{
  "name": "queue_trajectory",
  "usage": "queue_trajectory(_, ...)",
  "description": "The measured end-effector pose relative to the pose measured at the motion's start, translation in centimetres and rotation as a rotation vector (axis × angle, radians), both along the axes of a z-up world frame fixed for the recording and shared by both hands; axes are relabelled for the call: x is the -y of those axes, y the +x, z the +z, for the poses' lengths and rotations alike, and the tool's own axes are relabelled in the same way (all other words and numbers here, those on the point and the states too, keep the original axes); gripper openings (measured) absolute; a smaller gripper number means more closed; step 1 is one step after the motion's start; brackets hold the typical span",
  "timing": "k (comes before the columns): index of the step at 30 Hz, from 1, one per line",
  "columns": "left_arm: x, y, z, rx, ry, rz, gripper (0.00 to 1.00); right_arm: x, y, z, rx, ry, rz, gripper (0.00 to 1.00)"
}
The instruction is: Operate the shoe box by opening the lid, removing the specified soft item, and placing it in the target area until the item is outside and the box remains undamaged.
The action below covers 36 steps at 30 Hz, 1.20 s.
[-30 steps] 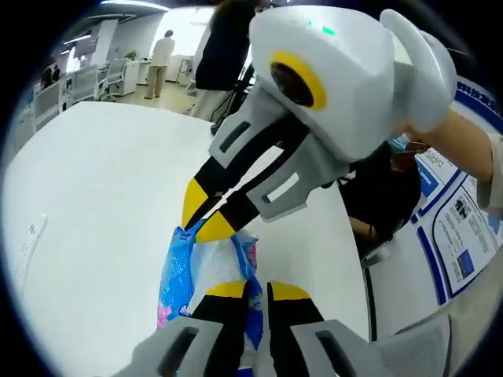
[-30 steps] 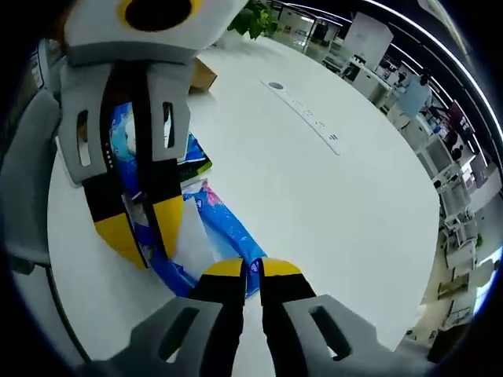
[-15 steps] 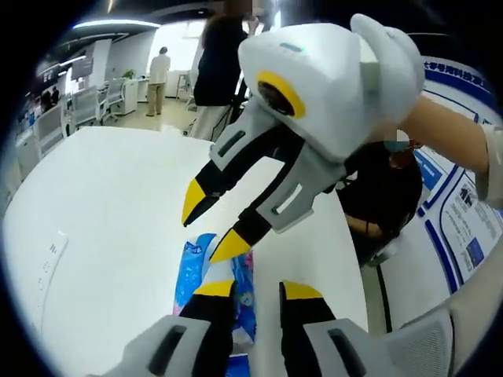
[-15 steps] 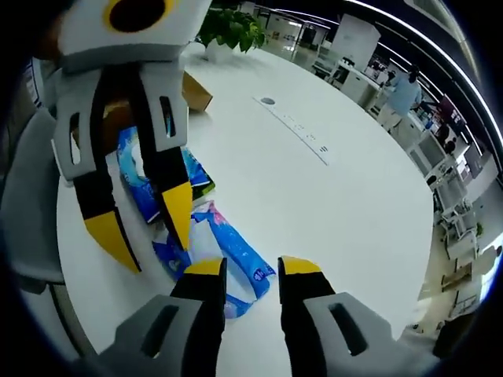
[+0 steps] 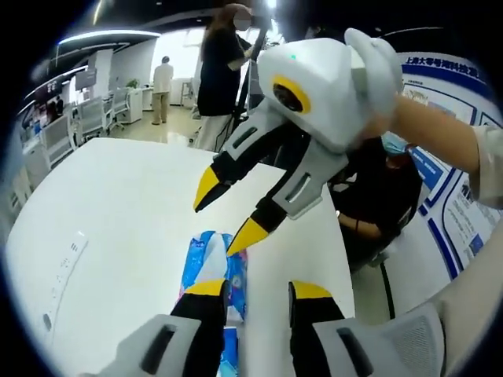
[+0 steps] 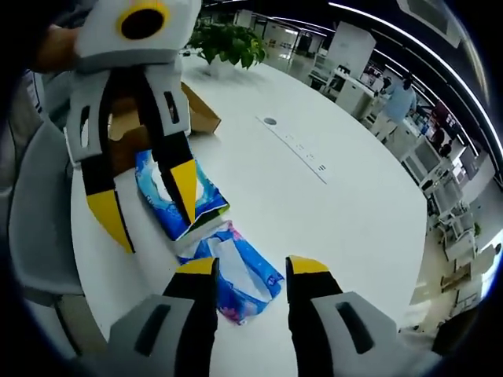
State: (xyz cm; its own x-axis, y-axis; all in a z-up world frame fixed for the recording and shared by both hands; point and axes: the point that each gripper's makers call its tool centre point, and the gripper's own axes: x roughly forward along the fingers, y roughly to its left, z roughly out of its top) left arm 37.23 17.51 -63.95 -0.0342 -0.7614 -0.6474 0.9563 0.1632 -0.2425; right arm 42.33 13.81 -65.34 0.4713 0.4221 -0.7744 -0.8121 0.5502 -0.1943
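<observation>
While both your left claw [image 5: 258, 289] and right claw [image 6: 248, 265] hang spread and empty, the blue soft pack [image 6: 236, 276] lies on the table [image 6: 346, 204].

Blue soft pack [image 6: 236, 275] lies, apparently free, between parted right gripper [image 6: 251, 271] jaws.

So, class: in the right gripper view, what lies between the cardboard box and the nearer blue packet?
Another blue packet, lying between the cardboard box and the nearer blue packet.

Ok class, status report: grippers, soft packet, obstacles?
Both grippers open, left, right. Blue soft packet lies released on white table. Cardboard box behind; nothing blocking.
</observation>
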Motion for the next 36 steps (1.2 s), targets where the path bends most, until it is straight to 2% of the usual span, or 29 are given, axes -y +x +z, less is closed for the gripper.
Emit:
queue_trajectory(13, -5.0, -0.6, 1.8, 0.020, -0.008, 0.071, 0.39, -2.6, -1.8, 2.4, 0.011, 0.012, 0.037, 0.41)
queue_trajectory(25, -11.3, -0.7, 3.5, 0.055, -0.001, 0.152, 0.47, -6.5, -3.5, 4.1, 0.009, 0.029, 0.092, 0.49)
queue_trajectory(36, -17.1, -0.7, 5.4, 0.075, -0.041, 0.281, 0.52, -10.1, -5.1, 5.1, 0.005, 0.037, 0.172, 0.53)
